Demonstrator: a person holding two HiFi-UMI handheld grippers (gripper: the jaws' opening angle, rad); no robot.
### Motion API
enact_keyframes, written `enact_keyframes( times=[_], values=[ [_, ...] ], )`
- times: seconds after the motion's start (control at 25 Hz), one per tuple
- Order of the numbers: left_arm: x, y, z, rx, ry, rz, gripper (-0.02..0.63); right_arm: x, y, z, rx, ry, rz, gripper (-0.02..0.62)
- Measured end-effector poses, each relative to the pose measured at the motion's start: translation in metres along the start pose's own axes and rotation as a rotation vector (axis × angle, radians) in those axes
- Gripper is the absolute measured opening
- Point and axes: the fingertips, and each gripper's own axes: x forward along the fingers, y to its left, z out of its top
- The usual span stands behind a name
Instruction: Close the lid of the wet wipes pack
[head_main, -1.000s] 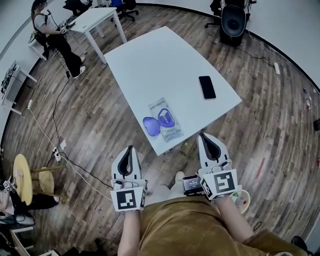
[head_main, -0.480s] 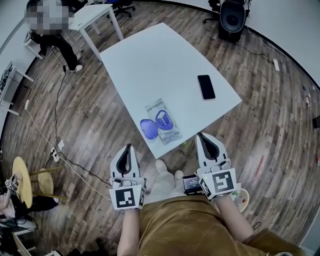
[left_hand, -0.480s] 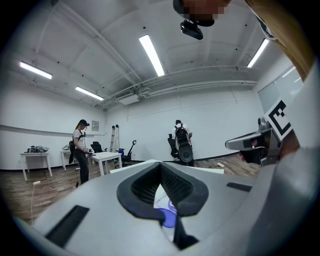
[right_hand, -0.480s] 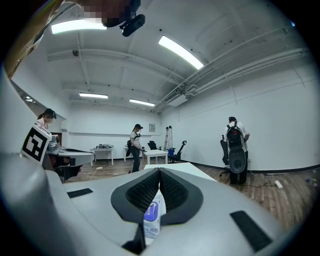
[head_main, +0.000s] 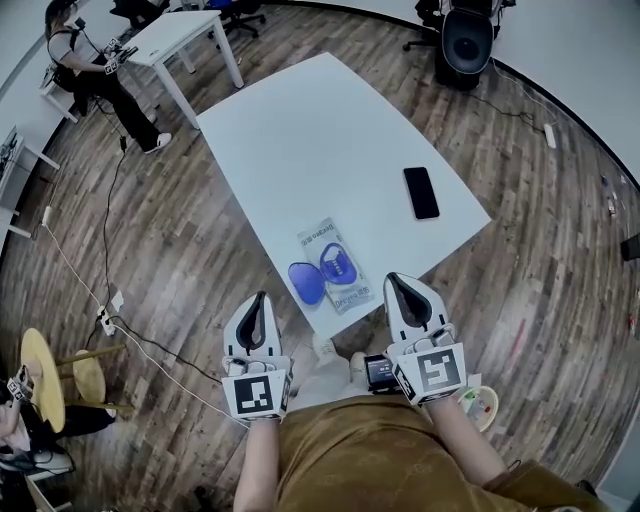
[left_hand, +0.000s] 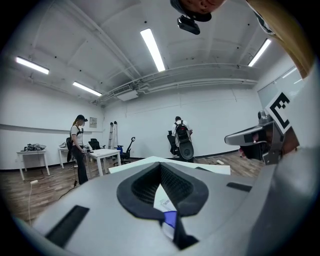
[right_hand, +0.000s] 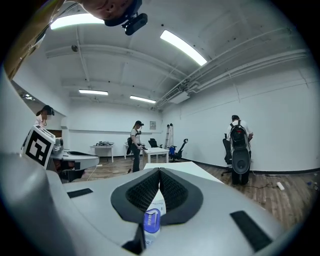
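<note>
The wet wipes pack (head_main: 338, 268) lies flat near the front edge of the white table (head_main: 330, 140). Its blue oval lid (head_main: 304, 281) is swung open to the left, beside the blue opening ring (head_main: 335, 264). My left gripper (head_main: 259, 297) hangs below the table edge, left of the pack, jaws together and empty. My right gripper (head_main: 392, 279) is at the table's near edge, just right of the pack, also shut and empty. Through the left gripper's (left_hand: 160, 167) closed jaws I see the pack (left_hand: 164, 202). The right gripper (right_hand: 159, 172) likewise frames the pack (right_hand: 155, 204) and its blue ring (right_hand: 151, 221).
A black phone (head_main: 421, 192) lies on the table's right side. A black speaker (head_main: 468, 40) stands beyond the far end. A second white table (head_main: 185, 35) and a person (head_main: 85, 65) are at the far left. A yellow stool (head_main: 45, 365) and cables are on the wooden floor.
The table and pack have drawn closer to both grippers. The right gripper's tip now reaches the table's near edge beside the pack. Both stay shut.
</note>
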Motion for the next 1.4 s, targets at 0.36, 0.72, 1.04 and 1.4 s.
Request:
enact_keyframes(
  times=[0.36, 0.72, 1.04, 1.4],
  values=[
    [0.033, 0.031, -0.024, -0.028, 0.041, -0.012, 0.006, 0.050, 0.021, -0.013, -0.031, 0.064, 0.043, 0.008],
    [0.050, 0.060, -0.025, -0.039, 0.033, -0.026, 0.007, 0.075, 0.028, -0.011, -0.036, 0.081, 0.015, 0.008],
    [0.065, 0.062, -0.022, -0.035, 0.029, -0.040, 0.007, 0.089, 0.031, -0.008, -0.027, 0.080, 0.023, 0.008],
    [0.084, 0.056, -0.002, -0.018, 0.008, -0.035, 0.006, 0.099, 0.022, 0.003, -0.012, 0.052, 0.047, 0.008]
  ],
)
